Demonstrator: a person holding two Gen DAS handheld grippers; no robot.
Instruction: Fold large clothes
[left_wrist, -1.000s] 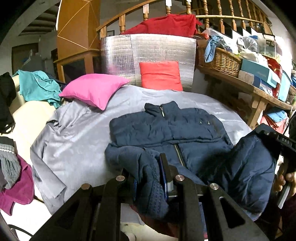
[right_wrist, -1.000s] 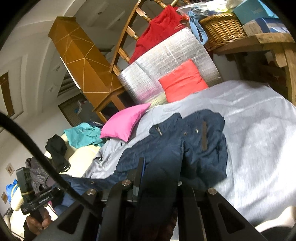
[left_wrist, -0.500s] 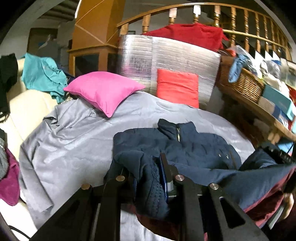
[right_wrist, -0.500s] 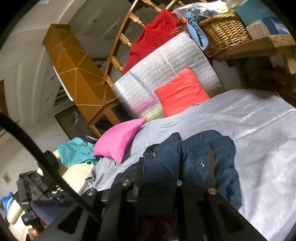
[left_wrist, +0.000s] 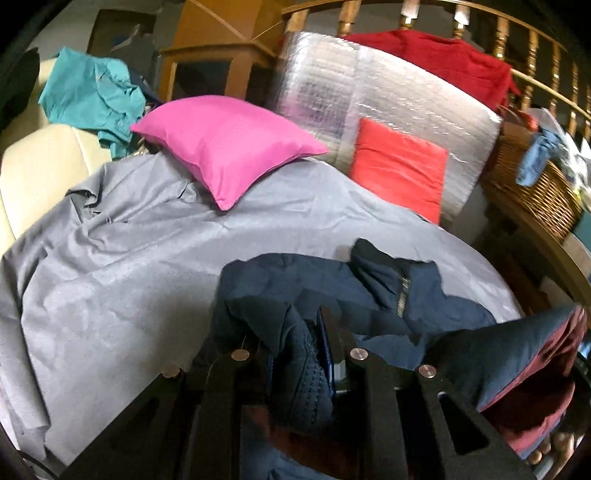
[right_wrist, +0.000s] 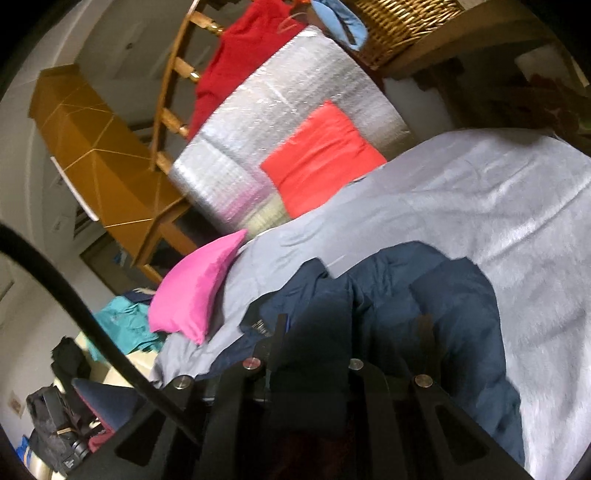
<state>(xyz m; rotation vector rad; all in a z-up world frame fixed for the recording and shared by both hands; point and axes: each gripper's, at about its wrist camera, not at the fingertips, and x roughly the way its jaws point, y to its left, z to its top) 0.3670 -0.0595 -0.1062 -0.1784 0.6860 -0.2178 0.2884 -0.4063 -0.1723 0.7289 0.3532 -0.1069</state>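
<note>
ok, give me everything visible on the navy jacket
The navy jacket is quilted and puffy, with a dark red lining showing at its lifted edge and a zipper under a stand-up collar. It lies bunched on the grey sheet, collar towards the pillows. Both tongs, left and right, are shut on its near folds.
</note>
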